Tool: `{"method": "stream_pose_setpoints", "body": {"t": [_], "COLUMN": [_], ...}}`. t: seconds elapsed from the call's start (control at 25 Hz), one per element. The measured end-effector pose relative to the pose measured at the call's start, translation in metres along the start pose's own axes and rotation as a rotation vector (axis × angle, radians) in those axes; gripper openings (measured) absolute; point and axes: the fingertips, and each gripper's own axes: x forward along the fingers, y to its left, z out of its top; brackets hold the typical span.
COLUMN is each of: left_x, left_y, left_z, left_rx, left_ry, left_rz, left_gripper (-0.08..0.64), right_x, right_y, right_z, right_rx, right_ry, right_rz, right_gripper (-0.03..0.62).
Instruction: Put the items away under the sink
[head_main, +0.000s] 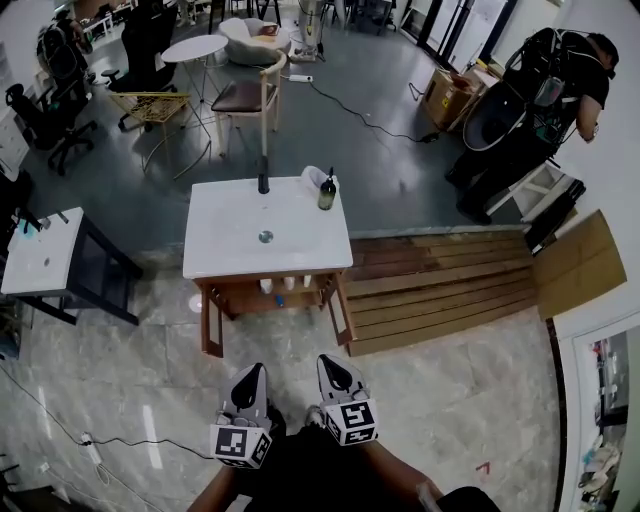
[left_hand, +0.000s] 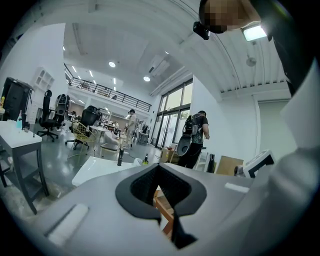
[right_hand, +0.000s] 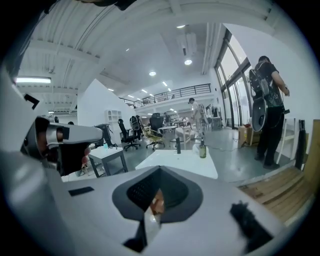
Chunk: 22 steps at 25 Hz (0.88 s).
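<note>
Head view: left tool (head_main: 254, 372) and right tool (head_main: 331, 362) were both closed, nothing gripped.
They hung side by side, well short of the sink (head_main: 230, 250); bottle (head_main: 327, 192) stood at its back corner, small items (head_main: 287, 284) sat on the shelf (head_main: 240, 296) underneath.

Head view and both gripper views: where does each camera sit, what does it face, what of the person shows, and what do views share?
Head view: on the head, looking steeply down at the sink; forearms, left gripper, right gripper show.
Left gripper view: along its closed jaws toward the sink.
Right gripper view: likewise.
Shared by all: the bottle.
</note>
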Motion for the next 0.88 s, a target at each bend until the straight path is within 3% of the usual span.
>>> {"method": "stream_pose_setpoints", "body": {"t": [0.88], "left_x": [0.010], "left_y": [-0.015], "left_z": [-0.007], "left_rx": [0.005], "left_ry": [0.001], "left_rz": [-0.008], "left_gripper": [0.006], "right_x": [0.000], "right_y": [-0.016], "right_z": [0.013], "right_rx": [-0.032], "right_ry": [-0.029], "right_rz": [0.002], "right_gripper": [0.014]}}
